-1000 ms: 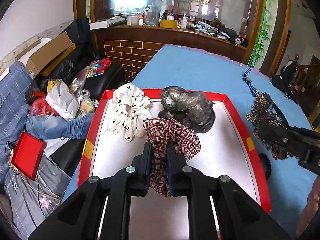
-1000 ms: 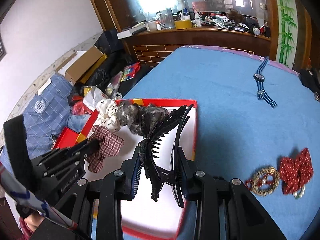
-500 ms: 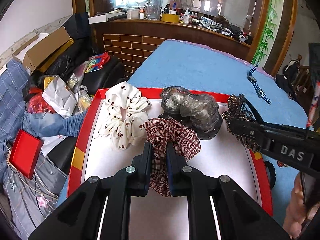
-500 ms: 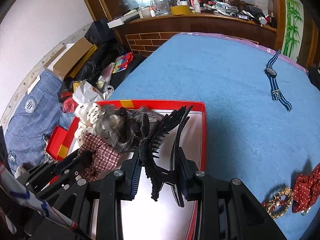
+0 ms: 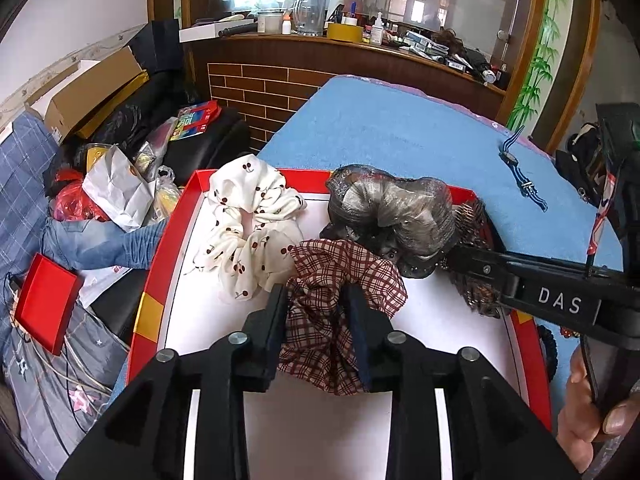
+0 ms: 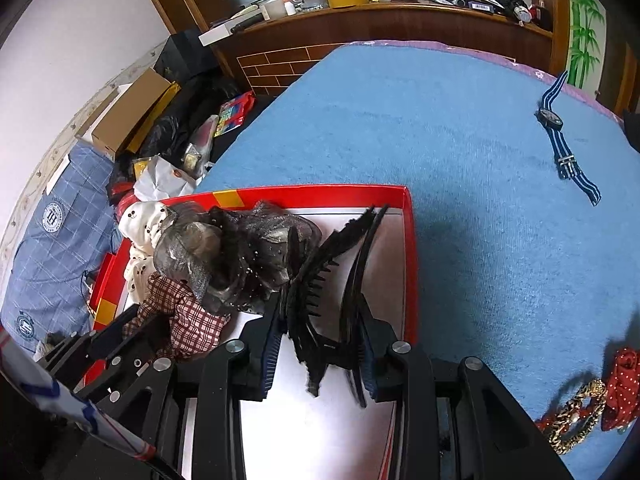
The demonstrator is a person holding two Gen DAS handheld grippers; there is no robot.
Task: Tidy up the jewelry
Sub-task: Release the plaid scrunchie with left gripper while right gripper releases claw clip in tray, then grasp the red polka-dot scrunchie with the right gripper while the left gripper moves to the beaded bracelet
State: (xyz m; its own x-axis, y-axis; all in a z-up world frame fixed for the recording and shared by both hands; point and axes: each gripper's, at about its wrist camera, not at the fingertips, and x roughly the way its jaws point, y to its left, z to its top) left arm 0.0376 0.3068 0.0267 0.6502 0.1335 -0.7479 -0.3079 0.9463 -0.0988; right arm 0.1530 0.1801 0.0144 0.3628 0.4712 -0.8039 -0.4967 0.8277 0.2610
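The hair claw (image 6: 336, 288) is half hidden behind the grey scrunchie (image 5: 394, 216) in the left view; in the right view it is seen whole over the red tray (image 6: 412, 256), between the right gripper (image 6: 320, 344)'s opening jaws. The plaid scrunchie (image 5: 340, 280) sits between the left gripper (image 5: 316, 320)'s opening jaws. A striped watch (image 6: 560, 140) lies well beyond the tray.

I'm seeing a red-rimmed white tray (image 5: 160, 280), a maroon-checked scrunchie (image 5: 340, 280), a cherry-print white scrunchie (image 5: 248, 216), a black claw clip (image 6: 340, 280) and a blue tablecloth (image 6: 460, 140).
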